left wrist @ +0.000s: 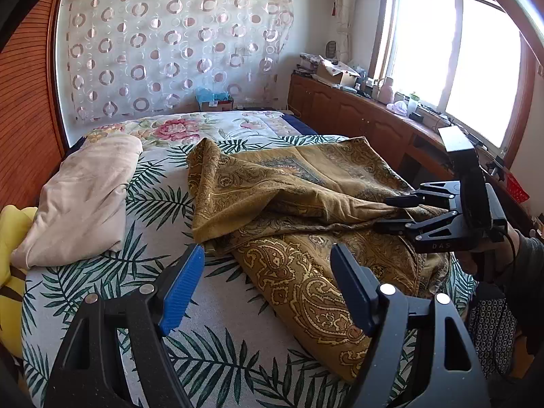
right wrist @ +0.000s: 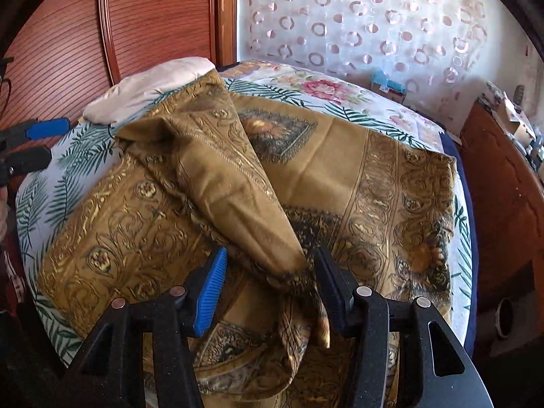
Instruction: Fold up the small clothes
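My left gripper (left wrist: 267,275) hangs with jaws wide apart over the bed (left wrist: 217,306), gripping nothing. My right gripper (right wrist: 268,282) stands half open, a folded flap of the brown patterned cloth (right wrist: 204,170) lying loose between its pads, mid-frame on the leafy sheet.

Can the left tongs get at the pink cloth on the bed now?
Probably yes. The left tongs stand open and empty, and only bare bedsheet lies between them and the pink cloth; the brown cloth lies aside.
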Demonstrator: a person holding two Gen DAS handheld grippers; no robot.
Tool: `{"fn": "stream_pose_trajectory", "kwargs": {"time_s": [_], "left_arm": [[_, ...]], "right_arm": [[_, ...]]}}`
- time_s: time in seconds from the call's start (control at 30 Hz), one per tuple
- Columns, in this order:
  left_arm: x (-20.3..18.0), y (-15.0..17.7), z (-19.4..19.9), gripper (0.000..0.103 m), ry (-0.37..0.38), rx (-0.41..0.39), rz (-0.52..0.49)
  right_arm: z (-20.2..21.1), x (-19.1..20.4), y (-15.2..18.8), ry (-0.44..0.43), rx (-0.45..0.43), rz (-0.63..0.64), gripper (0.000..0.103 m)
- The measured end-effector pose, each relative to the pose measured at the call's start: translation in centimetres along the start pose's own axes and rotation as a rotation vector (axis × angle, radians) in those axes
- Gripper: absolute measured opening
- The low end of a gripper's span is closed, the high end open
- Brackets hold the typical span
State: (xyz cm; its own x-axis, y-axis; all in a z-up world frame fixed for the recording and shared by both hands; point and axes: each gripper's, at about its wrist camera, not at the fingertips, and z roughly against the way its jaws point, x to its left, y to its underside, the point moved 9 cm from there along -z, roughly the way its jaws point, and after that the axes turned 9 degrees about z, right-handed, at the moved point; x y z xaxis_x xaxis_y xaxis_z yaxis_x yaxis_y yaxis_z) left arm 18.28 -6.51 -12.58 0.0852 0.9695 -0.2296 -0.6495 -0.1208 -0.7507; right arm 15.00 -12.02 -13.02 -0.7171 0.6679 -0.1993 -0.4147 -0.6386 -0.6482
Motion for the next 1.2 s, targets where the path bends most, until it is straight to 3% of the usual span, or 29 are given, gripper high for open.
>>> {"fn": "stream_pose_trajectory", "kwargs": {"time_s": [0.53, 0.63, 0.67, 0.7, 0.83, 1.0, 1.2], "left_arm": [[0.1, 0.4, -0.1, 0.077, -0.005, 0.004, 0.008], [0.2, 0.5, -0.1, 0.077, -0.004, 0.005, 0.012], [0.2, 0.5, -0.1, 0.077, -0.004, 0.005, 0.013], [0.2, 0.5, -0.1, 0.077, -0.005, 0.004, 0.013], [0.3, 0.3, 0.1, 0.077, -0.004, -0.003, 0.017], [0.4, 0.0, 0.4, 0.077, -0.001, -0.015, 0.022], [0.1, -0.1, 0.5, 0.077, 0.009, -0.024, 0.018]], "right_arm": [[-1.1, 0.1, -0.8, 0.059, 0.022, 0.049, 0.055], [-1.3, 0.6, -1.1, 0.032, 0.012, 0.055, 0.032], [-1.2, 0.7, -1.2, 0.031, 0.005, 0.055, 0.011], [-1.0, 0.6, -1.3, 0.037, -0.009, 0.057, 0.005], [1.5, 0.6, -1.9, 0.001, -0.093, 0.01, 0.004], [5.9, 0.2, -2.3, 0.023, -0.186, -0.032, 0.003], [9.7, -1.1, 0.0, 0.099, -0.198, -0.056, 0.003]]}}
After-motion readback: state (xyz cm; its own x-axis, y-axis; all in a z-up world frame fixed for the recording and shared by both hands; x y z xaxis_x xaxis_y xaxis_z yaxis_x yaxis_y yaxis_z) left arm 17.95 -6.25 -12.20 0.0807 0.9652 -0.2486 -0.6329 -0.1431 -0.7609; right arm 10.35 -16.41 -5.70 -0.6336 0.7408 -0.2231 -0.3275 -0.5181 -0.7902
